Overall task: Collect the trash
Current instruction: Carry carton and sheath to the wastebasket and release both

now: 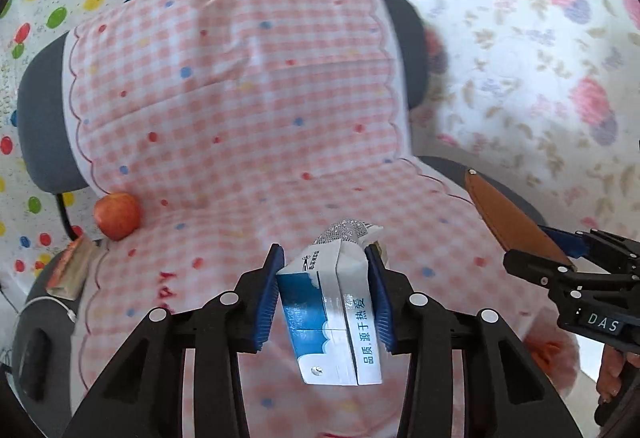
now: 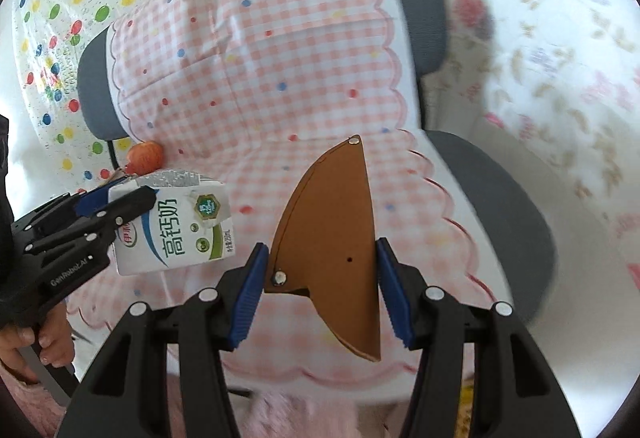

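Note:
My left gripper [image 1: 326, 298] is shut on a blue and white milk carton [image 1: 334, 318] and holds it above the chair seat. The carton also shows in the right wrist view [image 2: 176, 226] at the left, in the left gripper [image 2: 100, 213]. My right gripper [image 2: 320, 290] is shut on a brown leather pouch [image 2: 332, 250], a flat fin-shaped piece with metal snaps. The pouch shows in the left wrist view [image 1: 516, 222] at the right, held by the right gripper [image 1: 560, 270].
A grey office chair [image 1: 40, 117] is covered by a pink checked cloth [image 1: 240, 97]. A red apple [image 1: 117, 214] lies at the seat's left back corner. A crumpled wrapper [image 1: 70, 270] lies on the seat's left edge. Dotted and floral sheets hang behind.

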The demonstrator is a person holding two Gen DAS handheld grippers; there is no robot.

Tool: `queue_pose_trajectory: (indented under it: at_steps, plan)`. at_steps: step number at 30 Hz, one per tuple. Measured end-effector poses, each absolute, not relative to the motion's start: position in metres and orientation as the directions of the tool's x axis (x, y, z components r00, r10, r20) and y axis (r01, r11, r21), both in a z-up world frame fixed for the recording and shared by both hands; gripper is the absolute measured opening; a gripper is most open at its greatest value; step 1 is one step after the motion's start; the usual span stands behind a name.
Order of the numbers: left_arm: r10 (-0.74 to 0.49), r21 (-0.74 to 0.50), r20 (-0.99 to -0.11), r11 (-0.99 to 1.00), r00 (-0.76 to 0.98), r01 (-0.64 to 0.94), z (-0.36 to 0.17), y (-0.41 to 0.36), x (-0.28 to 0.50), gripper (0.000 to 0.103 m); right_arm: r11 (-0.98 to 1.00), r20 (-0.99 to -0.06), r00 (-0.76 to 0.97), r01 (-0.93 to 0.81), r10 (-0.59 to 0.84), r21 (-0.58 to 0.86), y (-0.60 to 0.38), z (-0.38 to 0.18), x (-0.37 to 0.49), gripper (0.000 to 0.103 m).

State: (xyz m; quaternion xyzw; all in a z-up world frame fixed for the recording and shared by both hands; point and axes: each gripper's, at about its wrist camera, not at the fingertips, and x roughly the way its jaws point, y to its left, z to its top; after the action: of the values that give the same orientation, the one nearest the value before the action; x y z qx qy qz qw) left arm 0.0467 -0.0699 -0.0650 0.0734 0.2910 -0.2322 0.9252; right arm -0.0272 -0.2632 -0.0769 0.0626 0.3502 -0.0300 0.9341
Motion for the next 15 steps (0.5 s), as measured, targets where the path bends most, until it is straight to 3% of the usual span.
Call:
queue_pose_trajectory:
  at_steps: [15]
  plan:
    - [-0.636, -0.028, -0.504, 0.688, 0.584, 0.726, -0.06, -0.178, -0.039, 0.042, 0.933, -0.618, 0.755, 0.348, -0.218, 0.095, -0.331, -0.073, -0.161, 0.054]
